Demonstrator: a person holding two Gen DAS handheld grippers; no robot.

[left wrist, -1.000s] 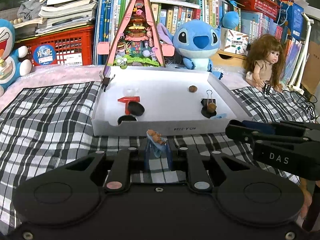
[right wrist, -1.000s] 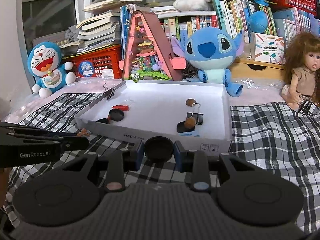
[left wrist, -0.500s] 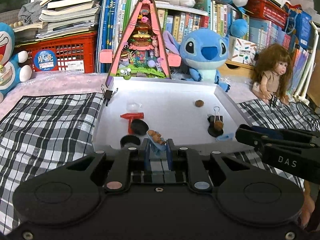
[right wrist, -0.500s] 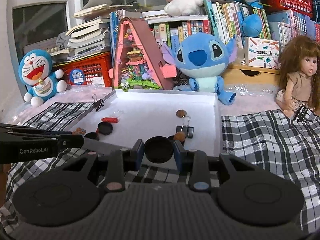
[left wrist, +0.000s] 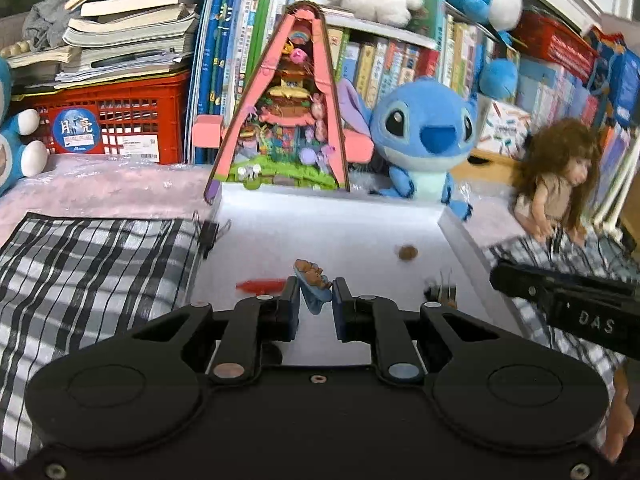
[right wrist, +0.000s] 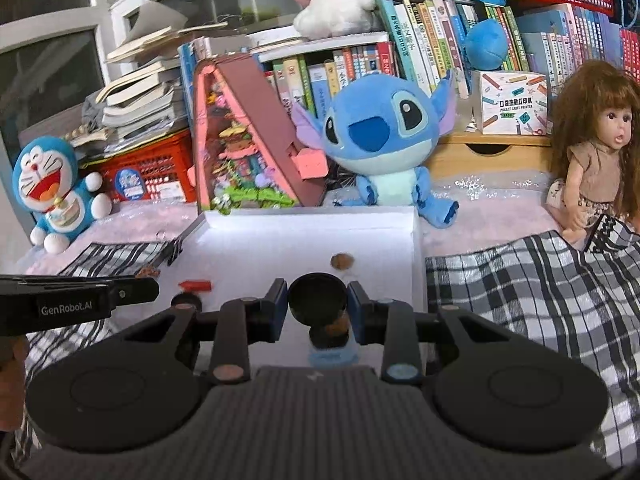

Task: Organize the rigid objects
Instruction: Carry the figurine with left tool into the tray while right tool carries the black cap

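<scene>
Several small pieces, one red (left wrist: 262,285), lie in white tray (left wrist: 332,216)

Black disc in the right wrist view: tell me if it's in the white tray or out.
Out. The black disc is clamped between the right gripper fingers, held above the white tray, not resting on its floor.

Checked cloth (left wrist: 92,264) under white tray (left wrist: 320,208)

Left claw (left wrist: 314,306) and right claw (right wrist: 318,310) both clamped shut.
</scene>
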